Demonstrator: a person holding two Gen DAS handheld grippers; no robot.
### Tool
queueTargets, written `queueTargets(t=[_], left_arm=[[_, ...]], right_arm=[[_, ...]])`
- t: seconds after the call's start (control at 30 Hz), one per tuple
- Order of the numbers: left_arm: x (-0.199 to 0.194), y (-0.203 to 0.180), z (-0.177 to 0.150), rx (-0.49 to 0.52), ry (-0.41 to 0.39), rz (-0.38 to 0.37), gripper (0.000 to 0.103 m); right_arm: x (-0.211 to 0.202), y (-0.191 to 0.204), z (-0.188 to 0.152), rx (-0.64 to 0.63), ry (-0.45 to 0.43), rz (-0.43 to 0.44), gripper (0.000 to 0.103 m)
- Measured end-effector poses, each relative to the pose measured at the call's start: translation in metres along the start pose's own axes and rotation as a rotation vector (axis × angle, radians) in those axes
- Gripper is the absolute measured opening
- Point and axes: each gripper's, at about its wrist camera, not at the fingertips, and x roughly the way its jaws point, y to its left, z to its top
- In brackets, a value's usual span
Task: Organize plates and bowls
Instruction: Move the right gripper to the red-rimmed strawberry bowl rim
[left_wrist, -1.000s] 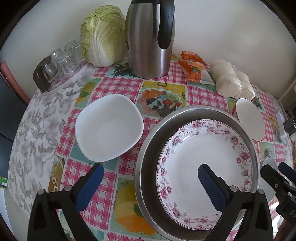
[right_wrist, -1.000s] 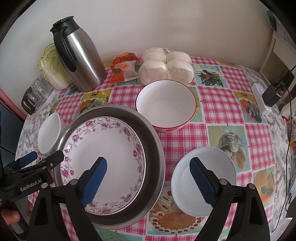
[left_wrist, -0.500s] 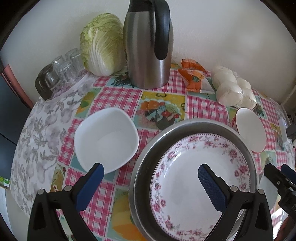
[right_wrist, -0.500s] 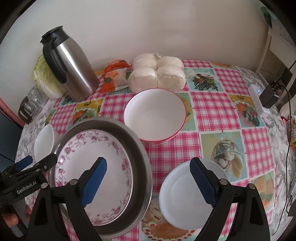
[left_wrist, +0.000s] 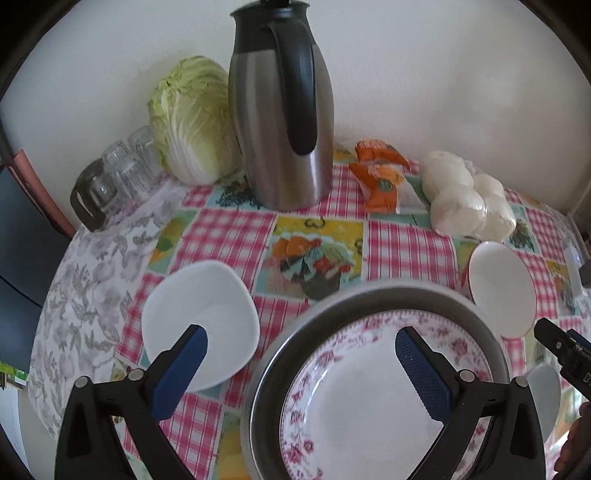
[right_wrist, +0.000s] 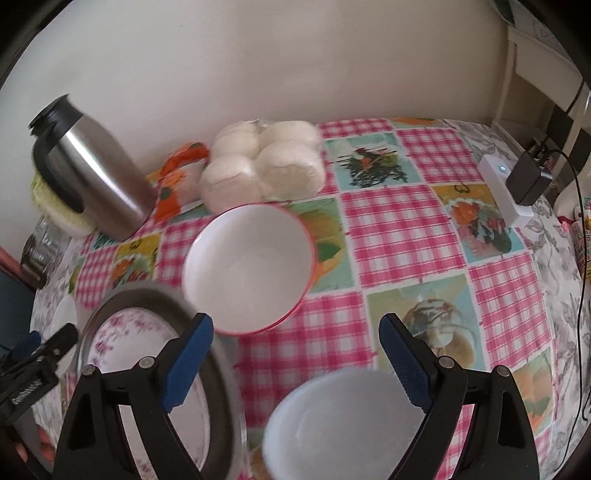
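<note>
A floral plate (left_wrist: 369, 398) lies inside a steel pan (left_wrist: 376, 295); both also show in the right wrist view, plate (right_wrist: 122, 347) and pan (right_wrist: 144, 295). A white squarish bowl (left_wrist: 207, 306) sits to its left. A red-rimmed white bowl (right_wrist: 247, 269) sits behind the pan, also seen in the left wrist view (left_wrist: 502, 284). A small white bowl (right_wrist: 343, 421) lies at the front. My left gripper (left_wrist: 301, 349) is open above the pan's left rim. My right gripper (right_wrist: 295, 339) is open, empty, above the cloth between the bowls.
A steel thermos jug (left_wrist: 280, 110), a cabbage (left_wrist: 192, 118), glasses (left_wrist: 122, 166), orange packets (left_wrist: 380, 177) and a bag of white buns (right_wrist: 262, 158) stand along the back wall. A white power strip with an adapter (right_wrist: 509, 188) lies at the right table edge.
Both grippers have drawn back and tilted up; the dishes have slid lower in both views. Both stay open and empty.
</note>
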Motion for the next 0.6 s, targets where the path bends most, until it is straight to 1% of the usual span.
queueTargets(t=[0.17,0.3,0.43,0.5,0.6], left_arm=[[0.003,-0.011,0.004,0.016,-0.029,0.002,0.103],[0.008,-0.025,0.005,0.035,-0.030,0.010,0.103],[0.006,-0.044,0.015,0.087,-0.026,-0.014,0.103],[0.002,-0.054,0.023,0.103,-0.040,-0.037,0.103],[-0.001,-0.068,0.032,0.116,-0.058,-0.035,0.103]], right_arm=[[0.010,-0.014,0.009,-0.001,-0.012,-0.031,0.092],[0.019,-0.027,0.014,0.027,-0.010,-0.019,0.092],[0.027,-0.039,0.017,0.053,-0.004,-0.029,0.092],[0.030,-0.044,0.017,0.063,-0.002,-0.028,0.092],[0.035,-0.049,0.017,0.076,0.009,-0.022,0.092]])
